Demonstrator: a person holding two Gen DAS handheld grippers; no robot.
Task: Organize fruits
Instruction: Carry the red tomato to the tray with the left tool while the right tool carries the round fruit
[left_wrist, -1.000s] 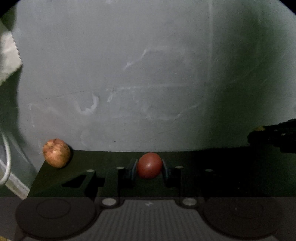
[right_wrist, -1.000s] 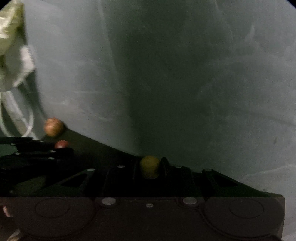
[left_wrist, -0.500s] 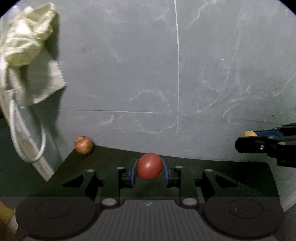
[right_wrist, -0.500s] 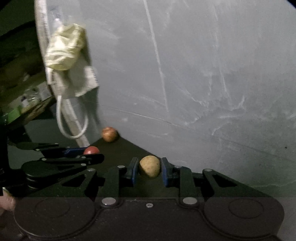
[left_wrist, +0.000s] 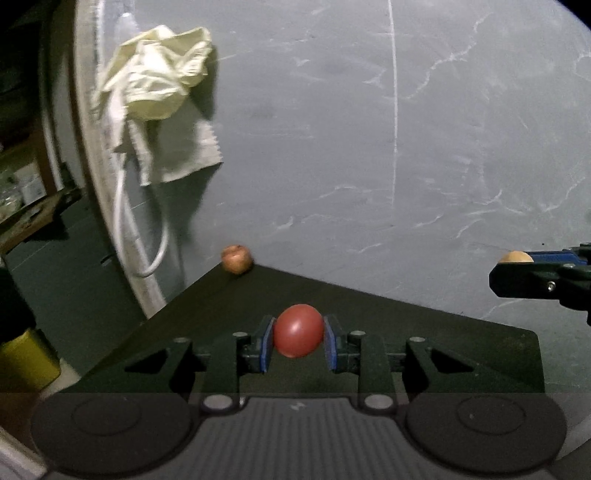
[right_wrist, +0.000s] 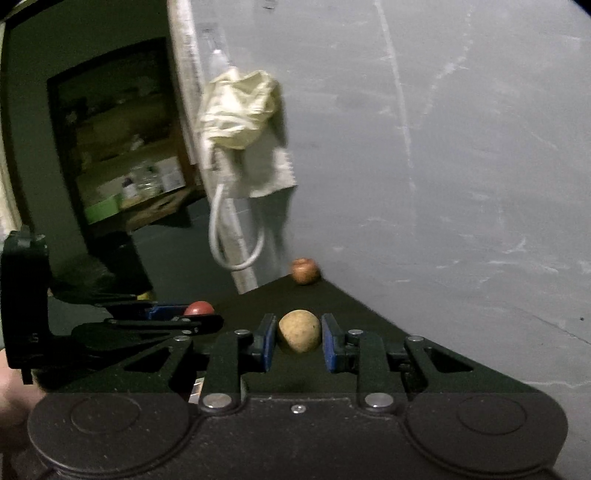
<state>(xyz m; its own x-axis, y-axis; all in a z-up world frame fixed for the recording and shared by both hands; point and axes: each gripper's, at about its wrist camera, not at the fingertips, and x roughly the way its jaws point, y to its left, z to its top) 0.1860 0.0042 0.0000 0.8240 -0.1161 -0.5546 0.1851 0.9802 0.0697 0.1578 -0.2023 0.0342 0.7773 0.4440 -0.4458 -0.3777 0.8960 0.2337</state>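
Observation:
My left gripper is shut on a smooth red fruit, held above the dark table. My right gripper is shut on a yellowish-brown round fruit. An orange-red apple rests on the table's far corner against the grey wall; it also shows in the right wrist view. The right gripper appears at the right edge of the left wrist view with its fruit. The left gripper appears at the left of the right wrist view with the red fruit.
A grey marbled wall stands behind the table. A cream cloth and a looped white cable hang on a pipe at the left. A yellow object sits low left. Shelves with jars stand beyond.
Both grippers have pulled back and risen from the wall, fruits still held. The apple now looks smaller and farther, and the cloth and the room at the left have come into view.

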